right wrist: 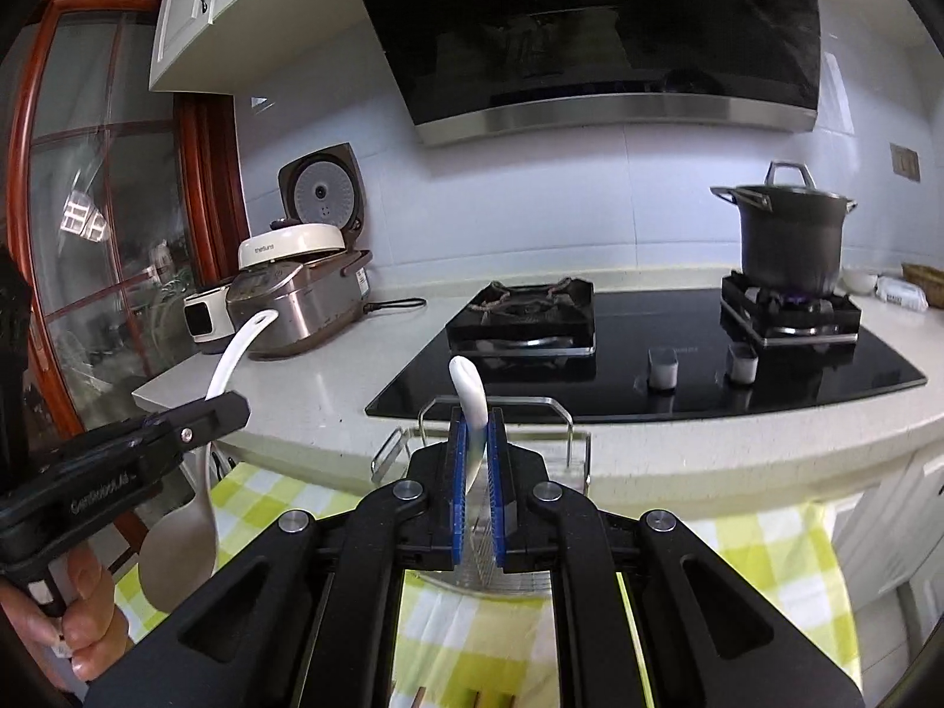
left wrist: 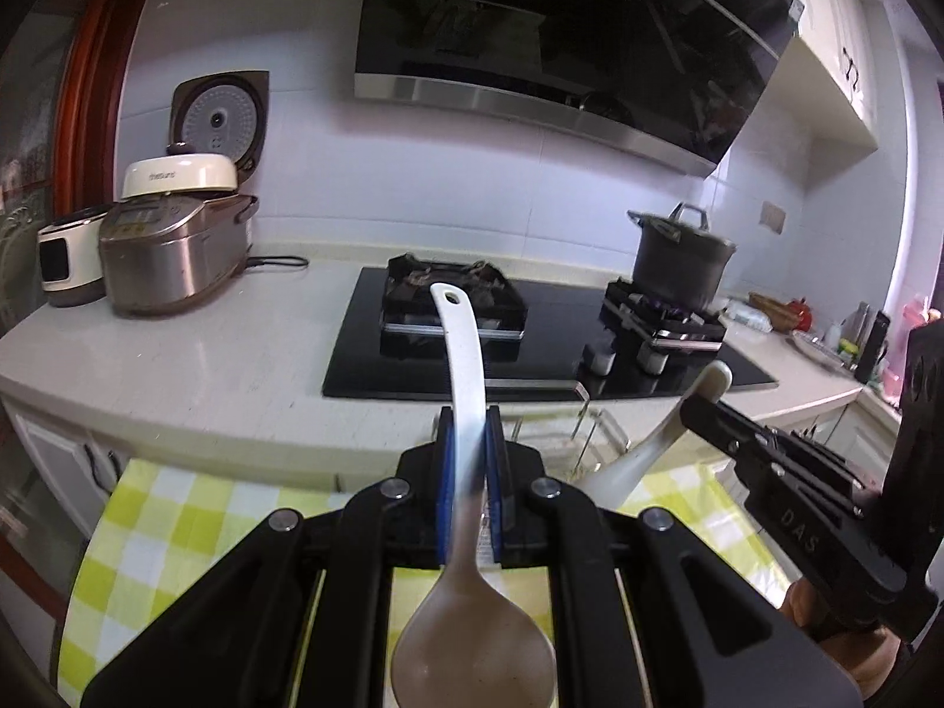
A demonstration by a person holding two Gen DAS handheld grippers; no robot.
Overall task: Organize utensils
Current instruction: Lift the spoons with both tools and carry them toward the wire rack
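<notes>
A: So, left wrist view: the left gripper [left wrist: 470,442] is clamped on a white rice paddle [left wrist: 466,472], handle up, bowl hanging toward the camera above the checked cloth [left wrist: 147,507]

B: Risk?

A: Smooth handle; it could slide through the pads [left wrist: 446,472]

B: Right wrist view?

A: The right gripper [right wrist: 475,448] pinches a white spoon [right wrist: 472,407] near its tip, over the wire rack [right wrist: 560,413]. Such a shallow hold may let it pivot and miss

White-tiled kitchen wall [right wrist: 619,206] behind a pale stone countertop [left wrist: 177,366] with an inset black glass gas hob [right wrist: 649,348] beneath a slanted black range hood [right wrist: 590,29]. White wall cabinets [right wrist: 236,0] upper left; red-framed glazed door [right wrist: 106,206] at left admits daylight. Yellow-checked cloth [left wrist: 177,513] in foreground.
</notes>
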